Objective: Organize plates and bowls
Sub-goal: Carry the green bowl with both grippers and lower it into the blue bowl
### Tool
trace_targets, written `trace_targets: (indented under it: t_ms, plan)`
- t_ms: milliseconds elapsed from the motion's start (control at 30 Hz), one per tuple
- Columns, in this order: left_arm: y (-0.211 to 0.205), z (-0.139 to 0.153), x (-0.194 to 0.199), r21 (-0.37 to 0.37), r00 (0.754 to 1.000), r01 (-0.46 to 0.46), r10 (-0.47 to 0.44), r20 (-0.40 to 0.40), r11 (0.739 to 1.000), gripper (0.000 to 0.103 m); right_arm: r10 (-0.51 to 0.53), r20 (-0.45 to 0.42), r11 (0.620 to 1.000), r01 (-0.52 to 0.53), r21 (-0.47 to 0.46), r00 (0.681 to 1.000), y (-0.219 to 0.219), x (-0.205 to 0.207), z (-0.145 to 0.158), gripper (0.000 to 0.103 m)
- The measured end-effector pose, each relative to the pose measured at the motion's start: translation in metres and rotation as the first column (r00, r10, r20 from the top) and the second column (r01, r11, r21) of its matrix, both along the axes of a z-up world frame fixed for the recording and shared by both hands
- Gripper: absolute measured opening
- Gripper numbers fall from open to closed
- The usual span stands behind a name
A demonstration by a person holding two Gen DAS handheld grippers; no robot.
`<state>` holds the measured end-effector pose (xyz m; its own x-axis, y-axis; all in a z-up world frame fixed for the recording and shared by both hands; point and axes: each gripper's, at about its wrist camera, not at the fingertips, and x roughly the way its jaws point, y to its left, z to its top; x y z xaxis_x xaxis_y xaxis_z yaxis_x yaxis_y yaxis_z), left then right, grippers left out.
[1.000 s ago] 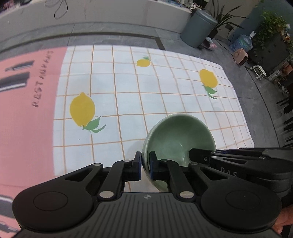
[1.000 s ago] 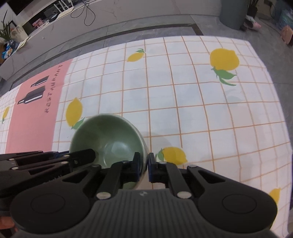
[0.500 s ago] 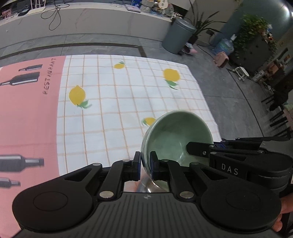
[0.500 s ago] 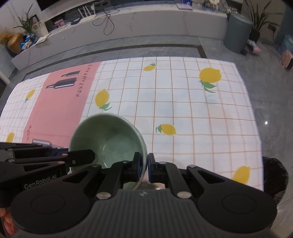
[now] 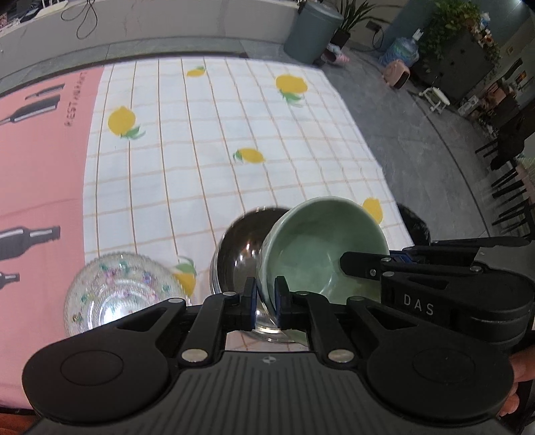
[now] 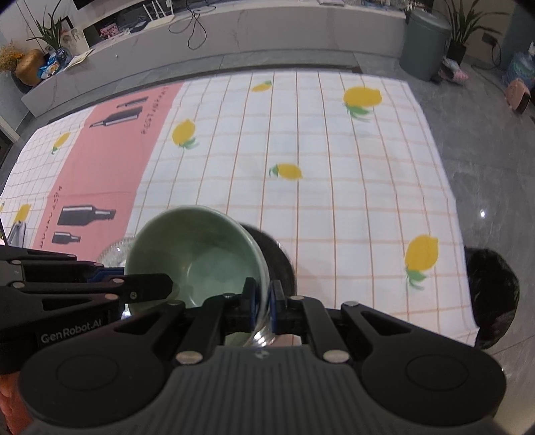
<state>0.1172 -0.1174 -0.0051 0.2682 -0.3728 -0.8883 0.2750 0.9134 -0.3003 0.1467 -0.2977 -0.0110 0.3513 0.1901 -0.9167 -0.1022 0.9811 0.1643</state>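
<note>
A lemon-print tablecloth (image 5: 234, 110) with a pink band lettered "RESTAURANT" covers the table; above its near edge the left gripper (image 5: 265, 296) and right gripper (image 6: 264, 302) each pinch opposite rims of one green bowl (image 5: 321, 247), held tilted over one steel bowl (image 5: 239, 254); one patterned glass plate (image 5: 117, 291) lies just left; the grippers read "GenRobot.AI" and "DAS"; one grey bin (image 5: 312, 30) stands beyond.

Both grippers, left (image 5: 265, 302) and right (image 6: 262, 306), are matte black with blue pads, silver screws, ribbed housings.
</note>
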Motion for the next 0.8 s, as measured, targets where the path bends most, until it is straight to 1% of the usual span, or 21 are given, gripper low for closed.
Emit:
trace_targets:
  t_ms: [267,433,800]
  plan:
    - [-0.006,-0.017,0.003,0.066,1.000,0.007,-0.005,-0.027,0.998,0.011,0.013,-0.044,1.000,-0.012,0.014,0.999,0.001,0.006,-0.024,0.006]
    - [-0.010,-0.024,0.009,0.087,0.999,0.020,-0.016,-0.043,0.996,0.012,0.022,-0.068,1.000,-0.020,0.022,0.997,0.001,0.014,-0.037,0.007]
    - [-0.018,-0.035,0.017,0.135,0.997,0.068,-0.064,-0.040,0.988,0.013,0.026,-0.102,0.998,-0.021,0.053,0.994,-0.005,0.025,-0.055,0.007]
